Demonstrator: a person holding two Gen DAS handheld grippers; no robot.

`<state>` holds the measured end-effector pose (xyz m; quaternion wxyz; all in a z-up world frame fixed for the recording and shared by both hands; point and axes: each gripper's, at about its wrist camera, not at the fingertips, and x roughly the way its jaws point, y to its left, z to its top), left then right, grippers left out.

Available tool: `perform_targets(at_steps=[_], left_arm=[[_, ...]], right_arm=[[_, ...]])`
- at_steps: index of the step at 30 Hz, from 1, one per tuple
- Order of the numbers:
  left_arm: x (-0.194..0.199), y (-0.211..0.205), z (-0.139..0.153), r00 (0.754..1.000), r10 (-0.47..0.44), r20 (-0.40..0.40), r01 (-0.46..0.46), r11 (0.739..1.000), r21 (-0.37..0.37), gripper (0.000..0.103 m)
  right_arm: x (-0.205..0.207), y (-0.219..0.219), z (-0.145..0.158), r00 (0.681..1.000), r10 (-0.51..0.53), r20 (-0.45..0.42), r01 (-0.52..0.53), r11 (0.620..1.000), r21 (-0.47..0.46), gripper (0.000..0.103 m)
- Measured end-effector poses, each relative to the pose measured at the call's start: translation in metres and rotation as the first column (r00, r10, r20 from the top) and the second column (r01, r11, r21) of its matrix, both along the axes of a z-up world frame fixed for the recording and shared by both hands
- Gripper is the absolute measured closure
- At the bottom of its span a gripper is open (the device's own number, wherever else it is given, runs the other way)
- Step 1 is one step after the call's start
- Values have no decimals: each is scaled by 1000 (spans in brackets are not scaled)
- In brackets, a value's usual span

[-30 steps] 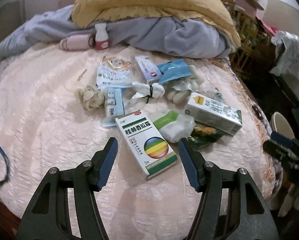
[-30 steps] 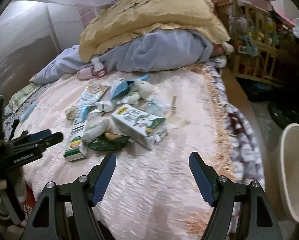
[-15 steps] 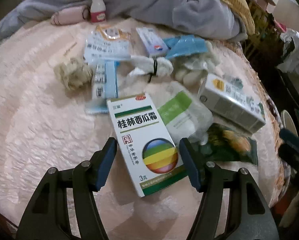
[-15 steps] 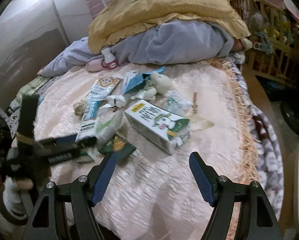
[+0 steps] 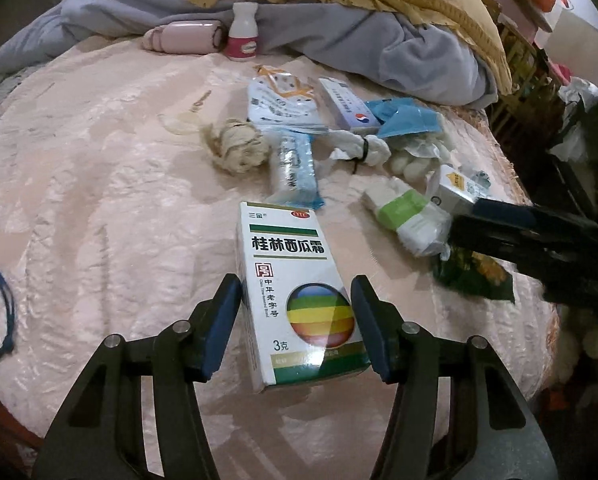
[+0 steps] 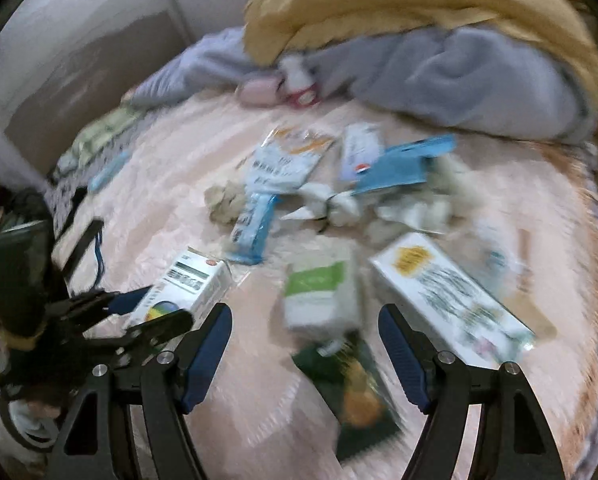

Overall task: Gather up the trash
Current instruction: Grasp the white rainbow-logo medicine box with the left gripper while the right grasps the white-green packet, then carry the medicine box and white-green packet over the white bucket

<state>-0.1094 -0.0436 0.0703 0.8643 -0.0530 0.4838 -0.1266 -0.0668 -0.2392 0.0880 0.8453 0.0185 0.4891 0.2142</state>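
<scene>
A white medicine box (image 5: 291,272) with a rainbow ball lies flat on the pink bedspread (image 5: 99,200). My left gripper (image 5: 295,304) straddles its near end. The jaws are closing and the pads stand right at the box's two long sides, with no firm squeeze visible. My right gripper (image 6: 303,312) is open and hangs over a green-and-white packet (image 6: 319,292) and a dark green snack wrapper (image 6: 351,384), holding nothing. In the blurred right wrist view, the left gripper (image 6: 159,308) shows around the box (image 6: 195,280). The right gripper (image 5: 465,218) enters the left wrist view by the packet (image 5: 407,216).
More litter lies beyond: a milk carton (image 6: 451,292), a blue wrapper (image 5: 295,168), a crumpled tissue (image 5: 237,146), white rags and small boxes. Grey and yellow bedding (image 5: 379,32) is piled at the back beside a small bottle (image 5: 243,32). The bed's fringed edge runs along the right.
My left gripper has come down and forward onto the medicine box, and its jaws have narrowed around it. The right gripper has swung left, from the bare bedspread to over the green packet.
</scene>
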Motion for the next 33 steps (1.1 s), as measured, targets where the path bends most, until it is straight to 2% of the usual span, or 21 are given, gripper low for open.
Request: perform_targets(at_steps=[4,7,9,14,20,30,33], left_arm=[[0,3,-8,1000,4,-21,-4,1000,9,47],[3,3,-15,999,20,-44,-20,1000,18,47],[5,5,-18,998,36,-44,-36,999,7,46],[14,4,-22,997,63,-53,-62,998,9,46],[7,2,-16,998,48,-28,-49,998,-28,48],[-11,-28,26,996,-7,92,10,999,-31,48],[-17,-37,38,992,-25,121,29,999,-29,48]], right_arm=[[28,25,-26,996,40,-79,-46,996,-82,30],[40,32,-39,994,46,-96,-57,991,-122,30],[42,34,-43,996,41,-81,-53,988,-148,51],[40,33,-41,998,35,-58,-43,990,-131,59],[13,17,-10,999,23,23,-21,998,-62,60],[-40,-19,34,992,-27,123,13,994,108,60],[-48,-25,48,987,-43,155,23,992,127,60]])
